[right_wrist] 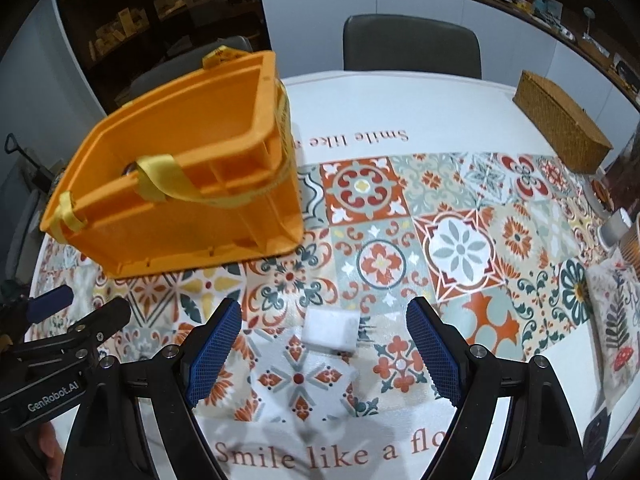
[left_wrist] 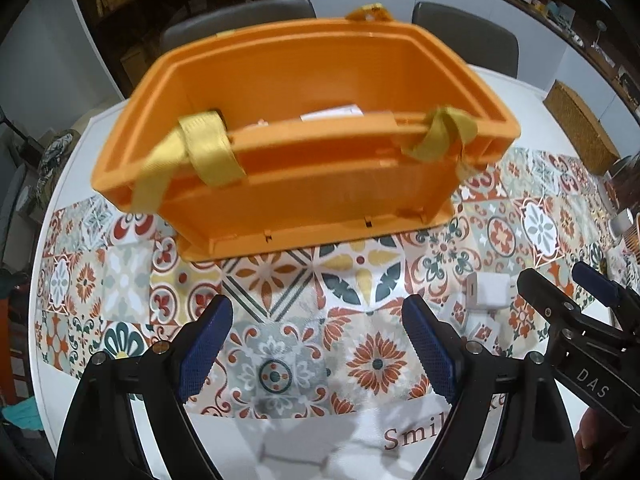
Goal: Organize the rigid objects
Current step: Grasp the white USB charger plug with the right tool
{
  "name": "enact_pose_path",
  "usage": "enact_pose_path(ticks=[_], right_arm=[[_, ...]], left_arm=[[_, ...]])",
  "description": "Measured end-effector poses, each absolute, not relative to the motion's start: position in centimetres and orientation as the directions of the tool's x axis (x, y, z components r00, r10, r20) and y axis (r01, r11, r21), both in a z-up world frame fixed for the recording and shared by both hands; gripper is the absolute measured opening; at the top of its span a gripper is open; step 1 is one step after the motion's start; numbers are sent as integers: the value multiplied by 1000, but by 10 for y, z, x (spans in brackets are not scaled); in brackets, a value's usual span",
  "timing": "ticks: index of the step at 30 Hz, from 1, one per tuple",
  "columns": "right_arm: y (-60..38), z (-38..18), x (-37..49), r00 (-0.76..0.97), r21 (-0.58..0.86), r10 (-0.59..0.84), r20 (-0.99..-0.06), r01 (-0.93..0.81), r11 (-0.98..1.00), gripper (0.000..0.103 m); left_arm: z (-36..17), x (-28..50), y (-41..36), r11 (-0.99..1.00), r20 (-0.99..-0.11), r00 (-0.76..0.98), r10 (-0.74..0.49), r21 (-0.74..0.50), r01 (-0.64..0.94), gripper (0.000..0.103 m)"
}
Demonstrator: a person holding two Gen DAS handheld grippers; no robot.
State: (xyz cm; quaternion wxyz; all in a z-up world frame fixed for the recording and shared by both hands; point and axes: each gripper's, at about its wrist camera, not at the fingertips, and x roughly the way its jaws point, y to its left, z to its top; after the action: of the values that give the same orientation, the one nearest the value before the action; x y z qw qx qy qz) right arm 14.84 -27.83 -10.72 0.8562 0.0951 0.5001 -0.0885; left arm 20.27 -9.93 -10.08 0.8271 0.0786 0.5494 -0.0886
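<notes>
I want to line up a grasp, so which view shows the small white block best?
The right wrist view: the white block lies whole between the open right gripper fingers. The left wrist view shows it off-centre, near the right gripper's tips.

A home dining room: patterned tablecloth [right_wrist: 440,220], upholstered chairs [right_wrist: 412,46], cluttered dark shelves [right_wrist: 160,8], wicker basket [right_wrist: 560,128].

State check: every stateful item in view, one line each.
left gripper: open, empty, above the cloth.
right gripper: open, empty, white block ahead between the fingers.
orange bin: upright on the table, lidless, something white inside.
yellow straps: slack over the rim.
white block: flat on the cloth, ungripped.
</notes>
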Motion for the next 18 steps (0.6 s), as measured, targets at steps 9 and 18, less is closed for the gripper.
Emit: enact_pose_path(ticks=[9,18], right_arm=[[-288,-139,148,437,88,-34,-899,257,962,85],[-293,-164,153,402,95,-14,-916,252,963,85]], left_arm=[[-128,204,-110,970,-946,323,-35,46,239,87],[-151,209,-116,968,-959,285,0,71,239,87]])
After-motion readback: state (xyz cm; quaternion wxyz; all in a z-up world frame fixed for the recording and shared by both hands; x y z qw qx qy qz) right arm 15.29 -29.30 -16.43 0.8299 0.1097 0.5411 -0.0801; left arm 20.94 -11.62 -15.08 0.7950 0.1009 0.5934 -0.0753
